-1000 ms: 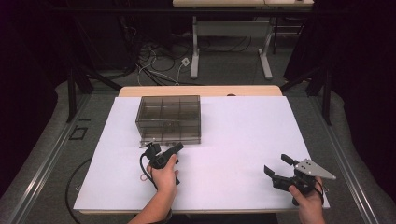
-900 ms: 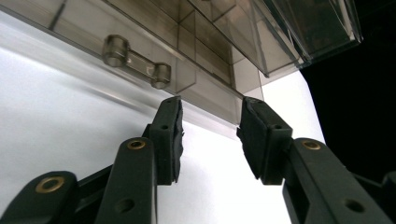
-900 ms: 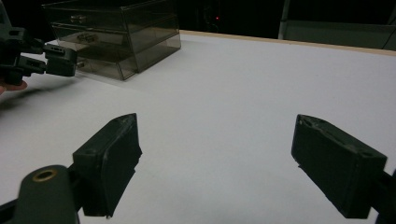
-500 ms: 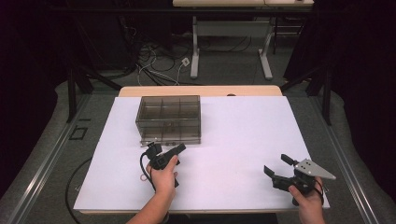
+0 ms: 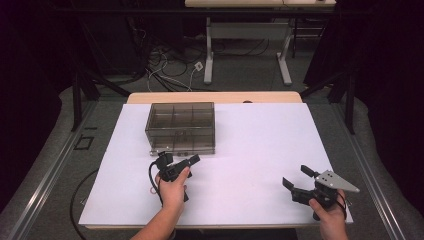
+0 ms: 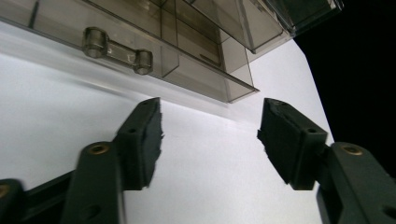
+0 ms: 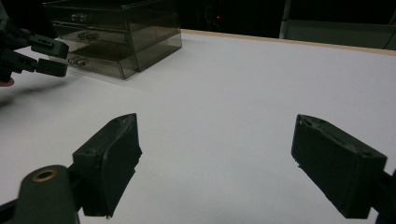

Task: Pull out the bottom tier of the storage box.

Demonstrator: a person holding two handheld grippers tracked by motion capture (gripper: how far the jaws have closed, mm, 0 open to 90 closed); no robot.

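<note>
Nearest, the right gripper (image 5: 298, 180) sits low at the near right corner of the white table sheet (image 5: 260, 145), jaws spread wide, nothing between them — in its own view the two black pads face each other across bare sheet. The left gripper (image 5: 179, 161) is farther in, held just short of the front face of the smoky clear drawer box (image 5: 181, 126), jaws also wide apart and empty. From the left gripper view the box (image 6: 177, 42) looms just ahead and tilted, with a clear dumbbell-shaped drawer pull (image 6: 116, 50) sticking out of the lowest drawer front, off to the left of the jaw gap rather than centred in it. The step in hand looks like reaching for that pull to draw the drawer open. To do it well: swing the left gripper so the pull falls between the pads, square the jaws to its bar, close on the narrow middle, then draw straight back along the drawer's run — a skewed pull would likely drag the whole light box across the smooth sheet, so the right gripper may need to steady it. Materials: box is hard, glossy, tinted plastic, sharp-edged, with inner dividers showing through the top; pads are matte black with rough, chipped edges; sheet is flat, matte, featureless. Beyond lie the table's pale wood edge (image 5: 215, 96) and cables on a grey floor.
</note>
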